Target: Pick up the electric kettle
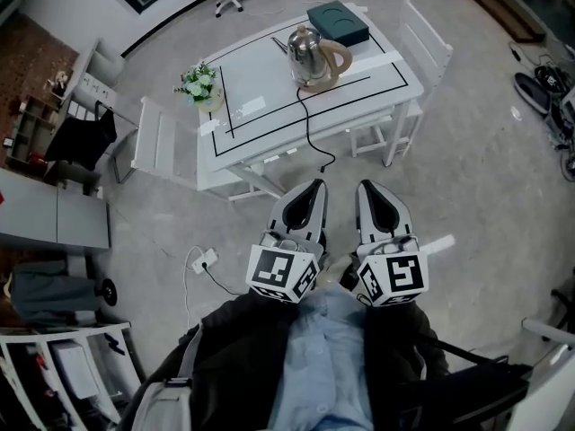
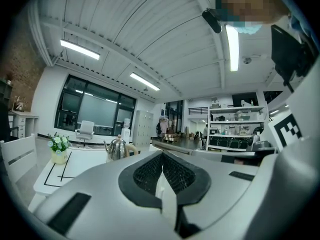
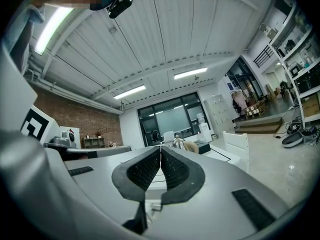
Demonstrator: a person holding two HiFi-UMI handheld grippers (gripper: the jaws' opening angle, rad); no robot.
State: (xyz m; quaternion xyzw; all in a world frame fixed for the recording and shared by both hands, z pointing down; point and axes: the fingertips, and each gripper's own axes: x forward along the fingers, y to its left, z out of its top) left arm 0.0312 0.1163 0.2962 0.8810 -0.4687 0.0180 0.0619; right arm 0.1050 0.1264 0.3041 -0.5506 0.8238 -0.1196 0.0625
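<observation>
Seemingly open floor (image 1: 467, 187) toward kettle (image 1: 311, 57)

The electric kettle (image 1: 314, 57) stands upright on the white counter (image 1: 260, 83), toward its far right corner and closer to the far edge than the near one. Its body is shiny, rounded metal that narrows to a lid with a small knob. The lid looks closed, though the kettle is too small in view to be sure. A tan loop handle faces the counter's right edge and the spout points toward the left edge. A black cord (image 1: 308, 119) runs from its foot across the counter and drops over the near edge.
</observation>
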